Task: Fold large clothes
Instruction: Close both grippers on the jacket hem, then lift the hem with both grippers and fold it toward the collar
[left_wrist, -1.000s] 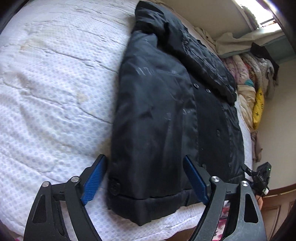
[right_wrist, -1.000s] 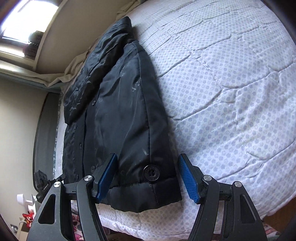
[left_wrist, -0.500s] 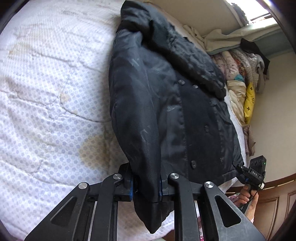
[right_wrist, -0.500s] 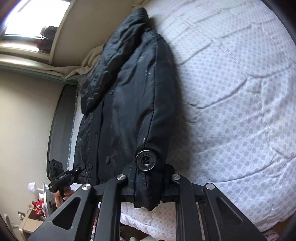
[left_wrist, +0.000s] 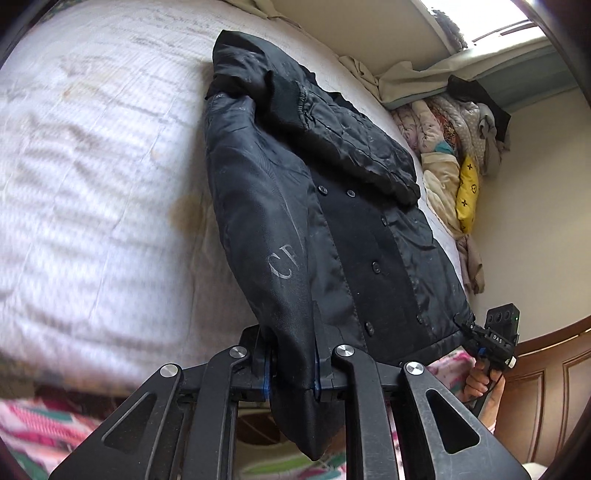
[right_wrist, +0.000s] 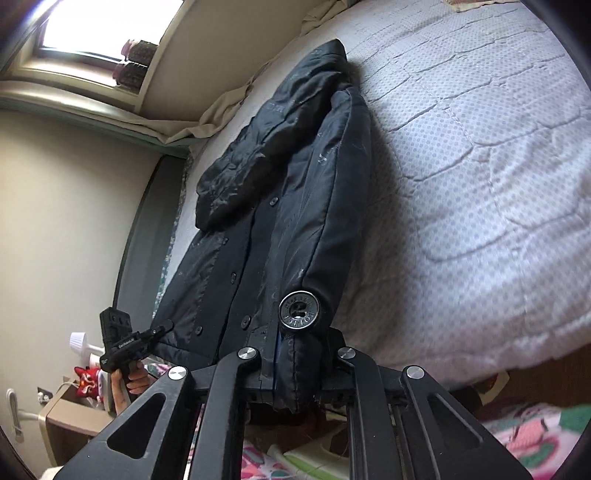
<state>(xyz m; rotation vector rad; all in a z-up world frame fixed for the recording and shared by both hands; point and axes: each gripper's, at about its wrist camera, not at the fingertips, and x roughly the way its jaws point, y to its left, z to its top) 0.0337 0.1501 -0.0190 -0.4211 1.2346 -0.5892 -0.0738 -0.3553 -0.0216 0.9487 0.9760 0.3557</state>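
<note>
Black coat (left_wrist: 332, 229) spread lengthwise on white quilted bed (left_wrist: 92, 184), hem lifted off the near edge. Left gripper (left_wrist: 291, 373) still narrowing, pads pinching one hem corner; right gripper (right_wrist: 295, 373) clamped on the opposite corner, just under a metal snap button (right_wrist: 299, 309). Seen only from left wrist: piled bedding (left_wrist: 454, 177). Only from right wrist: window (right_wrist: 103, 26).

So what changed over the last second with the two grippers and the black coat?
Both grippers went from open, straddling the hem, to clamped on it: the left gripper on one bottom corner of the black coat, the right gripper on the corner below the metal snap button. Both corners have lifted off the white quilt. The collar end stays on the bed.
</note>
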